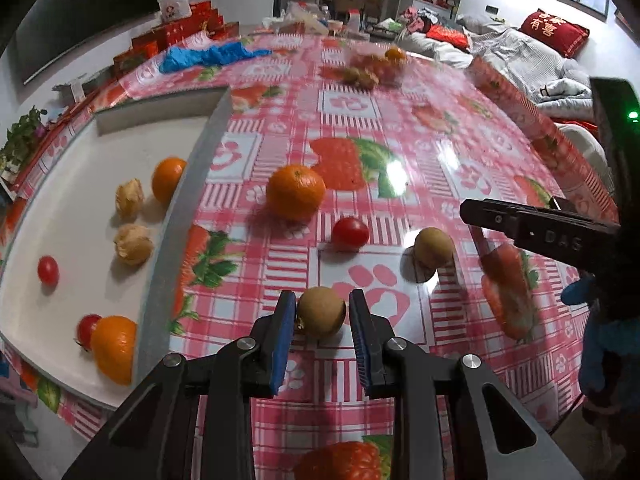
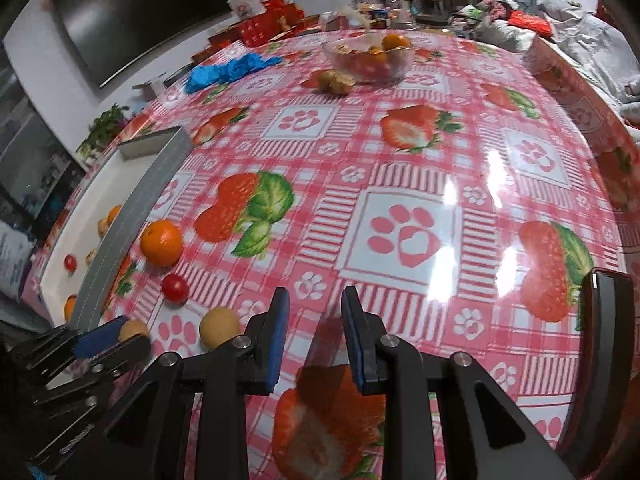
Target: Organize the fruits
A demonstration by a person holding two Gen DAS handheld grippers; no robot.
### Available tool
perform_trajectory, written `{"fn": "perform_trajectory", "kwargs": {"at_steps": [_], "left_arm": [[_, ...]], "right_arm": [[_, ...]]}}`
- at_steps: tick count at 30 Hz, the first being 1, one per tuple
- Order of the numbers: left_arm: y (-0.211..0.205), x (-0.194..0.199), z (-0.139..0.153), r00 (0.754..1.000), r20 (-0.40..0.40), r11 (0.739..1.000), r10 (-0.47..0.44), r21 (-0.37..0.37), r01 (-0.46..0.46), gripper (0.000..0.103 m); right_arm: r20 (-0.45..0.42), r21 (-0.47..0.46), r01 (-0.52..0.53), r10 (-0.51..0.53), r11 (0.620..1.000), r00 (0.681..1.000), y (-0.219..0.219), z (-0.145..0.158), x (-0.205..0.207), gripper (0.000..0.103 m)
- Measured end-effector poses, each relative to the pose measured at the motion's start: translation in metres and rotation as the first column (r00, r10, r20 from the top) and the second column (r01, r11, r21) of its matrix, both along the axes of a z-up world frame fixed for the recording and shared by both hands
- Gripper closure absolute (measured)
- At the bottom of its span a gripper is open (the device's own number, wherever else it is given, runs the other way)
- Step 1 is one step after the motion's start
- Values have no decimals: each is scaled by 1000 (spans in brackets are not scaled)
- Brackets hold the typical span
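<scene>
Fruits are what this moment is about, and the nearest one, a round brown longan (image 1: pixel 321 311), sits low in the middle of the left wrist view, directly between the blue pads of the left gripper (image 1: pixel 322 316). The jaws stand apart around it; one pad looks to be just touching its side, the other shows a sliver of gap, so it is bracketed but not clearly clamped. Being round, it has no long axis to line up with. The left hand is plainly the nearer one.

The right gripper (image 2: pixel 314 320) stands with its jaws apart over bare tablecloth (image 2: pixel 400 152), holding nothing, with the loose fruit off to its lower left.

Further out in the left view, a second longan (image 1: pixel 433 246), a cherry tomato (image 1: pixel 350 233) and an orange (image 1: pixel 295 192) lie loose on the cloth. At the left of the frame the white tray (image 1: pixel 80 184) already holds oranges, cherry tomatoes and papery husked fruits. My judgement: the coming move is to close on the longan and carry it leftward over the tray's grey rim.

At the top of the right view a glass bowl (image 2: pixel 368 56) of fruit is blurred; its contents are hard to tell apart. The tray's near end is cut off in both views.
</scene>
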State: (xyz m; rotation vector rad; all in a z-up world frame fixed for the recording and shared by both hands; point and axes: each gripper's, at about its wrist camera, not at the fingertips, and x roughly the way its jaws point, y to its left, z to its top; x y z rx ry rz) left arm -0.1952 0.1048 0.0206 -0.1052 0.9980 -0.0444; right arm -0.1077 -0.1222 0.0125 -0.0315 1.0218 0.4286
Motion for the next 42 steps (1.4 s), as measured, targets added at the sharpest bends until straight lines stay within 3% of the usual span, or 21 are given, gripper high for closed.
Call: {"fn": "perform_trajectory", "kwargs": {"at_steps": [4, 13, 15, 17, 18, 24, 35, 40, 41, 42], "left_arm": [[-3, 2, -3, 1000, -2, 1000, -1, 16, 1, 74], [-6, 6, -4, 1000, 2, 999, 6, 52, -6, 74], [-6, 5, -4, 1000, 3, 999, 9, 53, -9, 74], [-6, 5, -5, 1000, 3, 998, 8, 54, -9, 74], [-7, 5, -5, 1000, 4, 998, 6, 57, -6, 74], [2, 4, -1, 1000, 2, 1000, 27, 8, -27, 75], [16, 2, 26, 997, 69, 999, 45, -23, -43, 75], [16, 0, 17, 999, 21, 999, 32, -25, -31, 75], [15, -1, 14, 1000, 15, 999, 26, -22, -25, 67], [13, -4, 14, 999, 33, 999, 28, -17, -28, 45]], "right_arm": [[17, 9, -58, 57, 998, 998, 11, 2, -9, 49], [-4, 0, -162, 162, 987, 987, 42, -6, -17, 49], [-1, -31, -172, 172, 985, 985, 48, -10, -19, 51], [3, -45, -180, 181, 983, 984, 52, -11, -20, 63], [3, -49, -180, 180, 982, 984, 52, -11, -20, 76], [-7, -15, -164, 164, 986, 986, 45, -6, -16, 76], [25, 10, -145, 145, 989, 989, 45, 16, -9, 76], [14, 8, -141, 141, 990, 990, 45, 14, -9, 76], [11, 8, -141, 140, 990, 990, 44, 12, -10, 76], [9, 8, -140, 139, 990, 990, 43, 11, -11, 76]]}}
